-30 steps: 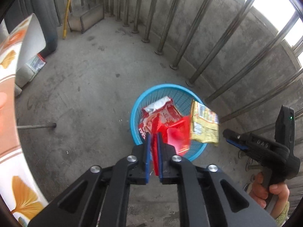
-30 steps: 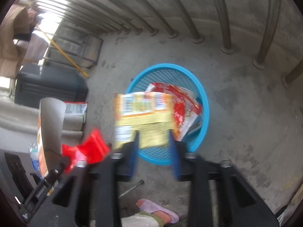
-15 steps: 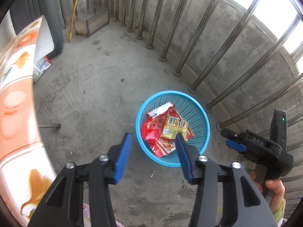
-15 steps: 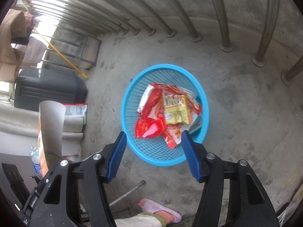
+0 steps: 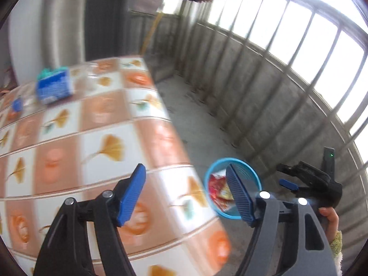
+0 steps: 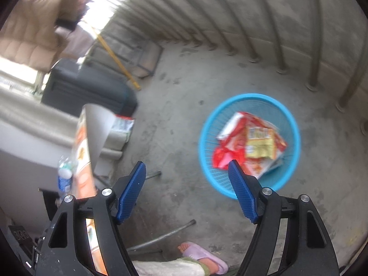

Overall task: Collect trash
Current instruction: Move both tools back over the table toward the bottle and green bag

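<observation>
On the concrete floor stands a blue mesh basket (image 6: pixel 249 97) holding a yellow wrapper (image 6: pixel 260 142) and red wrappers (image 6: pixel 226 156). My right gripper (image 6: pixel 186 168) hovers above the floor to the basket's left, its jaws opening with nothing between them. My left gripper (image 5: pixel 185 169) is over the edge of the patterned table (image 5: pixel 69 138), jaws also opening and empty. The basket (image 5: pixel 255 174) shows low behind its right finger. A blue packet (image 5: pixel 54 87) lies blurred at the table's far side. The right gripper's body (image 5: pixel 308 181) is at the right, held by a hand.
Metal railing bars on a concrete kerb (image 6: pixel 283 53) ring the floor behind the basket. A black bin (image 6: pixel 87 87) and a yellow stick (image 6: pixel 117 62) stand at the back left. A water bottle (image 6: pixel 64 177) sits by the table edge. A slippered foot (image 6: pixel 202 255) is below.
Both grippers let go of their wrappers, which now lie in the basket, and opened wide. The left gripper rose and swung left over the table. The right gripper lifted and shifted left.
</observation>
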{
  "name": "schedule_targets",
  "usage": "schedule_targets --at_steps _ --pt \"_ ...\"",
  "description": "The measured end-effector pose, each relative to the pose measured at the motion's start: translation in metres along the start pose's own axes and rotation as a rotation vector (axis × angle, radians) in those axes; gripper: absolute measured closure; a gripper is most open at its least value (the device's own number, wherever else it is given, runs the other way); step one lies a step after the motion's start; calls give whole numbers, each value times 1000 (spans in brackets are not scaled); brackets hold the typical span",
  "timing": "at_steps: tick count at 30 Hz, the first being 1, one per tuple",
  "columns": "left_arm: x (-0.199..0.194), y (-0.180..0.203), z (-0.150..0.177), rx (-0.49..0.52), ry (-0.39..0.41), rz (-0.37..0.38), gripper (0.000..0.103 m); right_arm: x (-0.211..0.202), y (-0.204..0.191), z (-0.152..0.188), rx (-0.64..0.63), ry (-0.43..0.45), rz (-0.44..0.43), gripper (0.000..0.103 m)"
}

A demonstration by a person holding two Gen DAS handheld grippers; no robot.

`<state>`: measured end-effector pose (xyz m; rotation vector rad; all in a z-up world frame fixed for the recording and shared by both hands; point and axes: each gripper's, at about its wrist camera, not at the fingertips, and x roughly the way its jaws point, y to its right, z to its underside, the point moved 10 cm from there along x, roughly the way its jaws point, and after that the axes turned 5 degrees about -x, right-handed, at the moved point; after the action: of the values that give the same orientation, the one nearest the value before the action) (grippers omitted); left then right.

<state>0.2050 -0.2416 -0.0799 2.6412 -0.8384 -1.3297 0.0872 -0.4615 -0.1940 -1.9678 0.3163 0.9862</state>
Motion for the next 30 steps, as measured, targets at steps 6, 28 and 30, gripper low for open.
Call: schedule_targets --at_steps 6,28,30 --pt "-43 -95 -9 -150 90 -108 30 2 -80 3 -153 -3 -42 32" --pt "-109 -300 48 -563 181 -187 28 91 -456 127 -1488 22 -35 13" --pt "-108 -312 50 -585 179 -188 28 114 -471 139 -1602 0 -12 13"
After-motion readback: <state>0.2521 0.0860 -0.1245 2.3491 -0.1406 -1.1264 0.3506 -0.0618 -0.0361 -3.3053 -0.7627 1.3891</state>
